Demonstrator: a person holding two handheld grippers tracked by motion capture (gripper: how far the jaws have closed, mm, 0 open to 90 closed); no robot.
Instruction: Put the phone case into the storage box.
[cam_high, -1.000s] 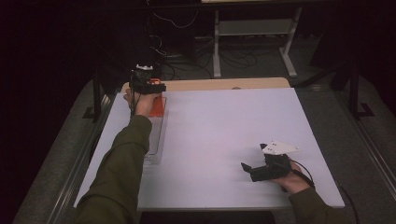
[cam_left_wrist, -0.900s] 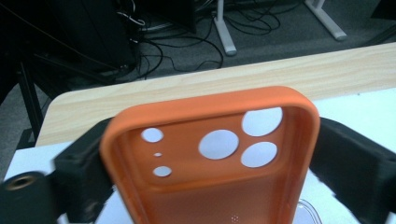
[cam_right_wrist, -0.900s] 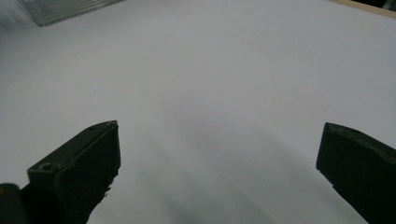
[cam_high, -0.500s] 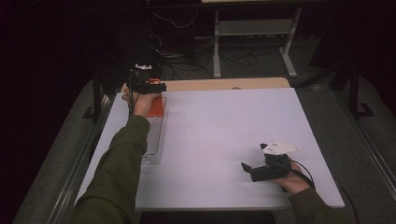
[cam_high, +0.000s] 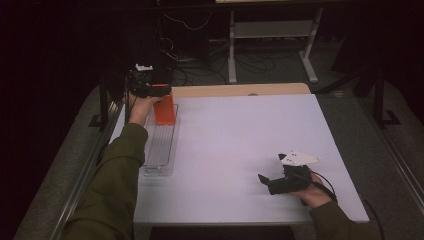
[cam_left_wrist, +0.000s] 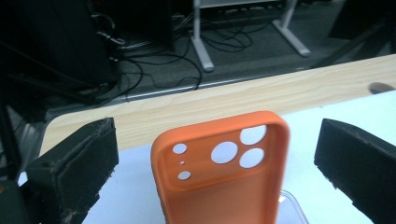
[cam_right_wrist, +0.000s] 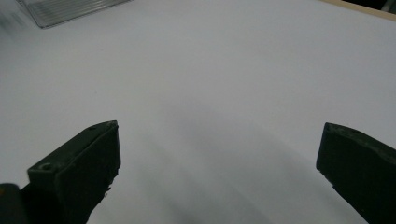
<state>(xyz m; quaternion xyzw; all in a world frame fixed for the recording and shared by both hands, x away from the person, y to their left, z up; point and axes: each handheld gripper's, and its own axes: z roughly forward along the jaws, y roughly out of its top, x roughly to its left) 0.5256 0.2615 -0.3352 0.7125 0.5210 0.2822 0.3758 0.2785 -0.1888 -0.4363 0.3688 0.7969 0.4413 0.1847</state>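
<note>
Going left to right in the high view, we see the person's olive-green sleeve (cam_high: 107, 185) running up the left side of the frame to the left hand (cam_high: 141, 107), which holds the left gripper (cam_high: 150, 90) at upper left, over the far-left corner of the white tabletop (cam_high: 240, 145). Just right of that hand stands an orange silicone phone case (cam_high: 164, 110), upright at the far end of a clear ribbed plastic tray (cam_high: 161, 145) that lies along the table's left edge. In the left gripper view the case (cam_left_wrist: 222, 177) sits centre frame btwn the two black jaws, camera cut-outs toward the top, w/ a clear gap on each side: the claw is spread wide and grips nothing. Behind it runs the pale wooden strip (cam_left_wrist: 243, 100) of the table's far edge. Moving right across bare tabletop, the right gripper (cam_high: 267, 181) rests low at lower right of the high view, in the right hand (cam_high: 312, 192), well apart from the case. In the right gripper view its jaws are likewise wide apart over plain white surface, holding nothing; a corner of the tray (cam_right_wrist: 65, 9) shows upper left.
</note>
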